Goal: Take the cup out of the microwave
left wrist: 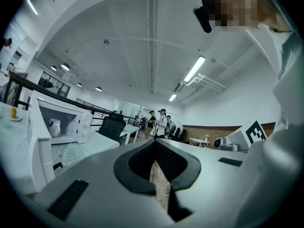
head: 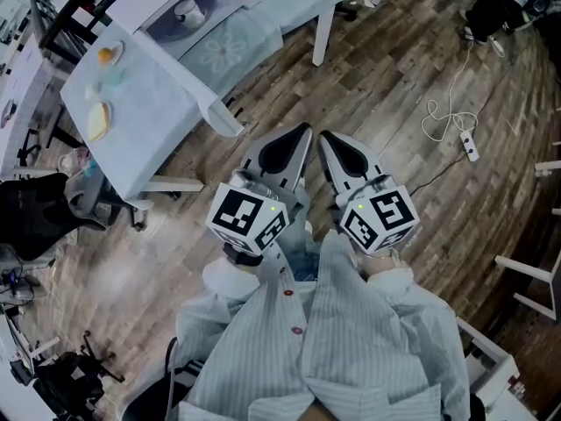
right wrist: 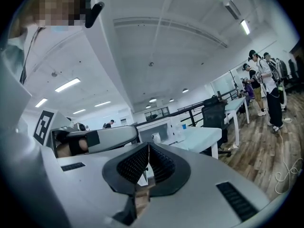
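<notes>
A small white cup (head: 187, 10) stands inside the open white microwave (head: 166, 20) on the pale table (head: 149, 103) at the upper left. The left gripper view shows the cup (left wrist: 55, 126) in the microwave (left wrist: 66, 122), with its door (left wrist: 37, 134) swung out. In the right gripper view the cup (right wrist: 156, 137) looks small and far off. My left gripper (head: 304, 129) and right gripper (head: 323, 136) are side by side close to my chest, over the wooden floor and well short of the table. Both are shut with nothing in them.
Two plates of food (head: 101, 117) lie on the table's left part. A black chair (head: 35, 213) stands left of me. A power strip with a white cable (head: 469, 143) lies on the floor to the right, and white frames (head: 526, 270) stand beyond it. Several people (left wrist: 156, 122) stand far off.
</notes>
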Demonstrator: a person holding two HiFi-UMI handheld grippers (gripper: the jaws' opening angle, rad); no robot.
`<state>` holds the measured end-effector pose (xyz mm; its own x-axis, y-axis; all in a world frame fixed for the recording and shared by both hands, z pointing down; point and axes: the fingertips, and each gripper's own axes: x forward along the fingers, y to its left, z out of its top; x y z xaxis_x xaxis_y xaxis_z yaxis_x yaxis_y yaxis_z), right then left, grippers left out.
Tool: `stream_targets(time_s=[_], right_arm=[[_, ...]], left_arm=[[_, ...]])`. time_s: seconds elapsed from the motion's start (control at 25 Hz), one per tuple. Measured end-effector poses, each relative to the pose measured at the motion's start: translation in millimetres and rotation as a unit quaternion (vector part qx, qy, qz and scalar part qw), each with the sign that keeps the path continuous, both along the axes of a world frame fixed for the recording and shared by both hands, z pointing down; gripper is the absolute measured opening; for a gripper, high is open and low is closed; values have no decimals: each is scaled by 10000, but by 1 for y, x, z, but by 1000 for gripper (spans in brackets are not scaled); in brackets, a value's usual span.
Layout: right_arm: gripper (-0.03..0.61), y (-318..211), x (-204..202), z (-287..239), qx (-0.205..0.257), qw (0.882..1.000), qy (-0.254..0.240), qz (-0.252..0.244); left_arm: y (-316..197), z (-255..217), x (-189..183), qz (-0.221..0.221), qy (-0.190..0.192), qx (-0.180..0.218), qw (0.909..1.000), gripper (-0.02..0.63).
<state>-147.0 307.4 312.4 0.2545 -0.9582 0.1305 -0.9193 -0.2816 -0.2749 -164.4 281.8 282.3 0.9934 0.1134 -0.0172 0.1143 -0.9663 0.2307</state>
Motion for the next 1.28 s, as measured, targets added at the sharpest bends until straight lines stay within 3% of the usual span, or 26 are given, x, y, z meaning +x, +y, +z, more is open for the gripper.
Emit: stream_targets(time_s=[0.68, 1.28], right_arm=[[35, -124, 131, 0, -164, 9993, -149, -314], [35, -182, 168, 10, -20, 9970, -403, -659]], left_arm=[[-118, -8, 128, -350, 74, -37, 9994, 9], [-171, 7, 161, -868, -59, -37, 9962, 9]])
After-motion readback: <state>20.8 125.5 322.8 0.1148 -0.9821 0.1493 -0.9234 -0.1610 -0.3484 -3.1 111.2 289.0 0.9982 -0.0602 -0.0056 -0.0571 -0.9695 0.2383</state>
